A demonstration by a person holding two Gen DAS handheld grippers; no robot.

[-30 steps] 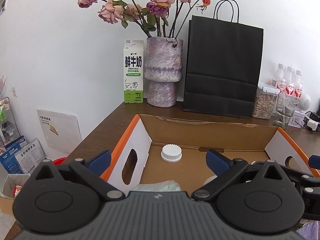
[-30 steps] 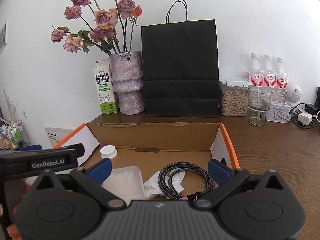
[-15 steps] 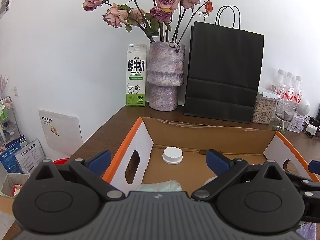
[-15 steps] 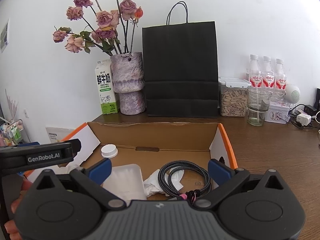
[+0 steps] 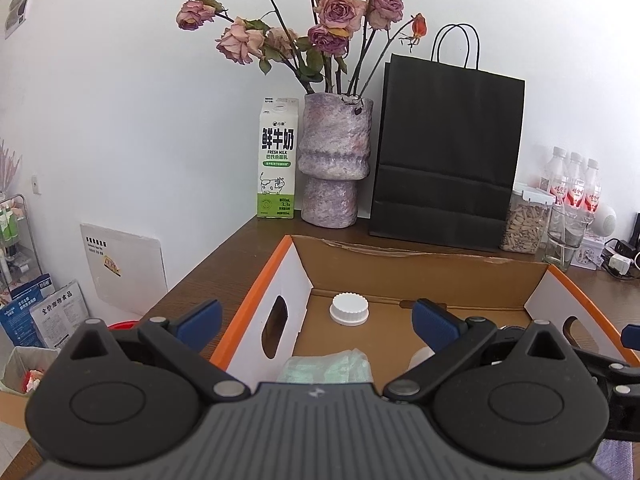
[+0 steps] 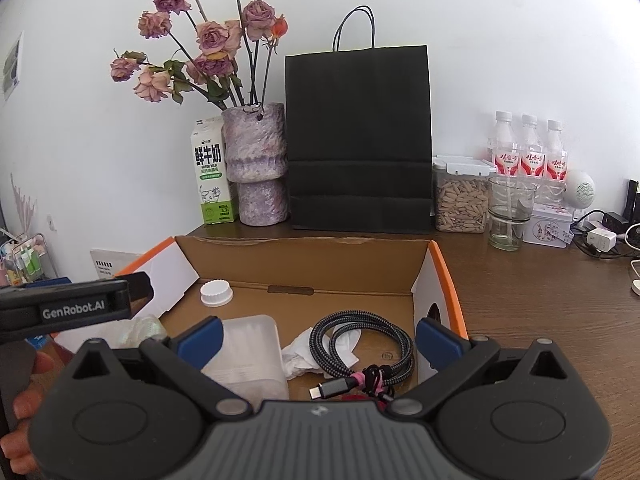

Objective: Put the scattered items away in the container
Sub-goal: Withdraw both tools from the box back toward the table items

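Both tongs, left (image 5: 314, 316) and right (image 6: 316, 334), gape wide and empty over the box's (image 6: 304, 256) near edge. Cable (image 6: 366, 344), tissue (image 6: 304, 354), cap (image 6: 216, 293) and tub (image 6: 250, 354) lie inside it; the cable is nearest the right tongs.

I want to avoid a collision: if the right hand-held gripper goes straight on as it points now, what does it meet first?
Probably the coiled cable lying in the cardboard box, just ahead between the open right hand-held gripper; depth is uncertain.
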